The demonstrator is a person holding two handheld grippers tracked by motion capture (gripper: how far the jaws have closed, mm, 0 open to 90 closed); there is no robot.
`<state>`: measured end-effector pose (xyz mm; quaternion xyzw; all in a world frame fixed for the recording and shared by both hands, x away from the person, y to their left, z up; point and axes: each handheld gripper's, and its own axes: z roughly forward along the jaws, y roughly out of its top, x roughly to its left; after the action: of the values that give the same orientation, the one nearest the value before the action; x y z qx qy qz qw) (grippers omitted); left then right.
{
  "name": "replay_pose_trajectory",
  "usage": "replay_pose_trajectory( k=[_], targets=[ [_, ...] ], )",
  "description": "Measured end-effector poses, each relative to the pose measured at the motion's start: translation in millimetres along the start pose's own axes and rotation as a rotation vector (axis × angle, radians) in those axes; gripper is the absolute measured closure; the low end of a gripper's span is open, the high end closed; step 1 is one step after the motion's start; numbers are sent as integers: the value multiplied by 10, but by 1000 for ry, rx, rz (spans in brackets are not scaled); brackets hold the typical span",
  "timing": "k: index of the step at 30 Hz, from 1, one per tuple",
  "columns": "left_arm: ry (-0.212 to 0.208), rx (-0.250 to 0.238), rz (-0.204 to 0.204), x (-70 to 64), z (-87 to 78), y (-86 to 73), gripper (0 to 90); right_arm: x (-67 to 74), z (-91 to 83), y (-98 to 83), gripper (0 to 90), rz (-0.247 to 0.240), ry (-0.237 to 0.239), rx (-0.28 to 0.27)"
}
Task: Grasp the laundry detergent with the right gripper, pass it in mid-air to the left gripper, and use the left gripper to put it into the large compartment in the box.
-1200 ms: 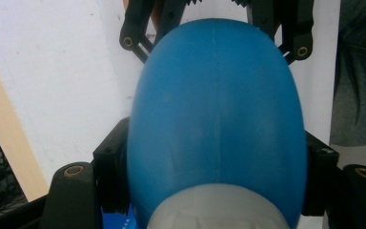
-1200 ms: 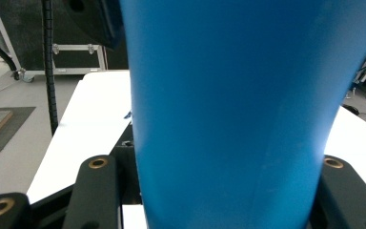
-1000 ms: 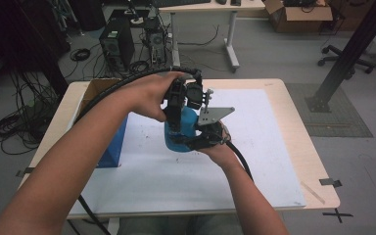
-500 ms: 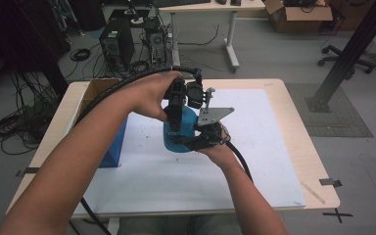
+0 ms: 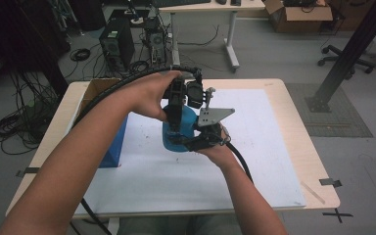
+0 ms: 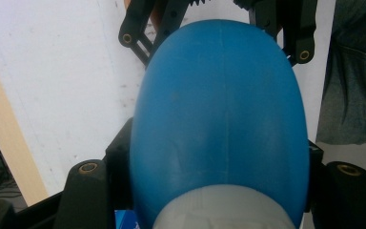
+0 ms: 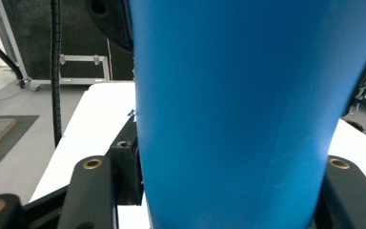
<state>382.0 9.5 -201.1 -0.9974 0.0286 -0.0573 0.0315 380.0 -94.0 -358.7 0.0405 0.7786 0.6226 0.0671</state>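
Note:
A blue plastic bottle (image 5: 182, 128) with a pale grey cap end (image 6: 219, 212) is held over the white sheet at the middle of the table. My left gripper (image 5: 177, 125) comes down from above and is shut on the bottle (image 6: 219, 119) near its cap end. My right gripper (image 5: 185, 142) reaches in from the right at the bottle's lower end. Its jaws have just been opening a little, with the bottle (image 7: 233, 109) still pressed between them. The right gripper's black fingers (image 6: 136, 28) show past the bottle in the left gripper view.
A white sheet (image 5: 274, 147) covers most of the wooden table (image 5: 318, 161). A blue box (image 5: 112, 147) and an open cardboard box (image 5: 95, 90) stand at the table's left. Computer towers (image 5: 115, 41), cables and a desk stand on the floor beyond.

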Motion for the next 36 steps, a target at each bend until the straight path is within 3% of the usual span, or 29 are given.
replay_pose_trajectory(
  k=[9, 15, 20, 36],
  targets=[
    [7, -1, -3, 13, -7, 6, 393, -1, 2, -42, 330, 17, -5, -48],
    [4, 1, -1, 20, -18, 12, 393, -6, 2, -81, 150, 44, -37, -63],
    [2, -4, -9, 38, -25, 0, 392, -4, -14, -92, 85, 51, -55, -67],
    [-11, -15, -58, 59, -149, -56, 392, -15, -58, -116, 49, 58, -71, -70]
  ],
)
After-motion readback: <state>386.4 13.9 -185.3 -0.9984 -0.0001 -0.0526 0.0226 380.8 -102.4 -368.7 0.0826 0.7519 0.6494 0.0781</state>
